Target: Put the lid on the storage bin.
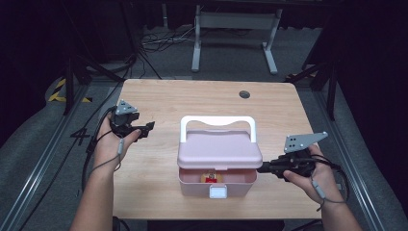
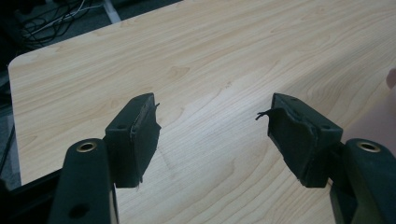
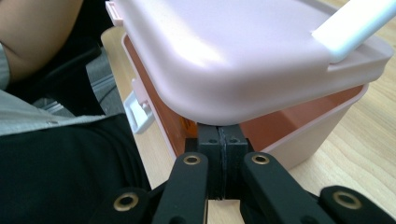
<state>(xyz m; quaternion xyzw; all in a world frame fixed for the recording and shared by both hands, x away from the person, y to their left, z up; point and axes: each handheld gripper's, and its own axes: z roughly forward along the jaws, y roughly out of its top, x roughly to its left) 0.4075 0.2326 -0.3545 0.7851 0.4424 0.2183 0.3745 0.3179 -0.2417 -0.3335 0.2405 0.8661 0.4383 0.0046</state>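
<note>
A pale pink plastic box (image 1: 217, 185) sits on the near half of the light wooden desk (image 1: 159, 96), a little right of the middle and close to the front edge. Its lid (image 1: 219, 150) is the same pink, with rounded corners and a raised rim, and stands tilted up at the front, so a gap opens between it and the tub. A white handle (image 1: 217, 122) arches over the back of the lid, and a white latch (image 1: 218, 192) hangs at the middle of the front wall. Through the gap the inside glows orange-pink, and something small and red (image 1: 210, 179) lies in there; it is too small to say what it is. The right claw (image 1: 264, 167) comes in from the box's right side with its jaws clenched together, nothing between them; in the right gripper view its tips (image 3: 221, 138) sit at the gap, right under the lid's edge, and seem to touch it. The left claw (image 1: 146, 129) is well apart from the box, over the bare left part of the desk, its jaws spread wide and released, with only wood grain showing between them in the left gripper view.
</note>
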